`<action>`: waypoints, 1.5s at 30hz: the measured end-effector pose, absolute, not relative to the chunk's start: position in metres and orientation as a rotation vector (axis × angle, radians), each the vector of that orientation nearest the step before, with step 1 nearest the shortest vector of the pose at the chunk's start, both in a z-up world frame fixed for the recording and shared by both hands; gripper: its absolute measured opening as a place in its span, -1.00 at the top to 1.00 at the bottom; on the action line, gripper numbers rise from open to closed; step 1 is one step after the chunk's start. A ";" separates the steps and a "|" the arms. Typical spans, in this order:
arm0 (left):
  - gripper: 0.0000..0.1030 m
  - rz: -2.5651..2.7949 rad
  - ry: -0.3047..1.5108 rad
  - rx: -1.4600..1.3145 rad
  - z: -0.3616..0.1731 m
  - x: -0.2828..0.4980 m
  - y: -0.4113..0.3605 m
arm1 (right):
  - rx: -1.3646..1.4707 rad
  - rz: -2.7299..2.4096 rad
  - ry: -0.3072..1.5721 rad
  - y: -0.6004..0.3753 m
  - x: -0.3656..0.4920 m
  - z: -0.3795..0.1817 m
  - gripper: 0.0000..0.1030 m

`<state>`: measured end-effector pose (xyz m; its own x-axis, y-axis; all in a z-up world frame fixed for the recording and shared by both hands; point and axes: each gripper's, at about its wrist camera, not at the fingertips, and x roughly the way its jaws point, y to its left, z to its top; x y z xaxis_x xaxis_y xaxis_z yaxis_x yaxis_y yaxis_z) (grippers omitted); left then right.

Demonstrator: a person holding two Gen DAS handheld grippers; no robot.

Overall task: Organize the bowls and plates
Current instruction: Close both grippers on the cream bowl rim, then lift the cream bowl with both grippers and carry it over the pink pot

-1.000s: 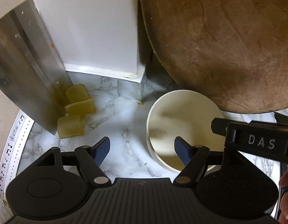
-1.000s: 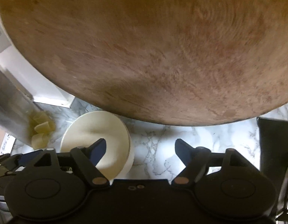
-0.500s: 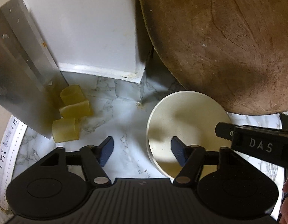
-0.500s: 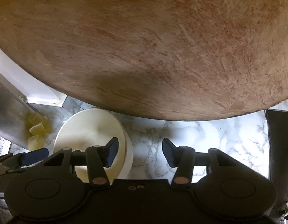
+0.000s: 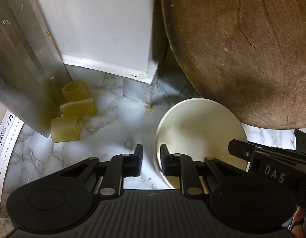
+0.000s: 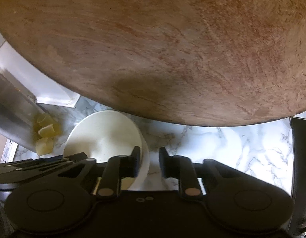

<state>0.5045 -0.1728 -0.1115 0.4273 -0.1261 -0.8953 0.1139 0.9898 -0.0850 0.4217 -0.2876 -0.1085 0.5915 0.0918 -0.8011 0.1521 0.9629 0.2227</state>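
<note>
bowl (image 5: 200, 132) sat low and right of centre on the marble surface (image 5: 113, 119), below the round wooden board (image 5: 242, 49). both tools had just been closing: left tool (image 5: 151, 154) and right tool (image 6: 150, 158) each apparently clenched on opposite rim edges, ready for lifting.

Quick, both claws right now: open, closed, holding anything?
Left claw: jaws just closed onto the left rim of the white bowl.
Right claw: jaws just closed onto the bowl's right rim.
</note>
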 end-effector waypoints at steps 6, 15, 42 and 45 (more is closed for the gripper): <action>0.84 -0.162 1.122 0.014 -0.110 0.500 -0.177 | 0.244 -0.038 0.947 -0.276 0.417 -0.108 0.87; 0.88 -0.199 1.122 0.047 -0.099 0.478 -0.174 | 0.245 -0.051 0.961 -0.273 0.395 -0.101 0.91; 0.88 -0.324 1.071 0.120 -0.001 0.335 -0.134 | 0.195 -0.019 0.890 -0.228 0.243 -0.019 0.89; 0.88 -0.322 1.065 0.130 0.007 0.320 -0.126 | 0.187 -0.008 0.884 -0.218 0.228 -0.013 0.89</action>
<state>0.3195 -0.1260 0.0073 0.4429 -0.1969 -0.8747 0.3211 0.9457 -0.0503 0.2281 -0.2184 -0.0130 0.6349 0.0706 -0.7694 0.0841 0.9836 0.1596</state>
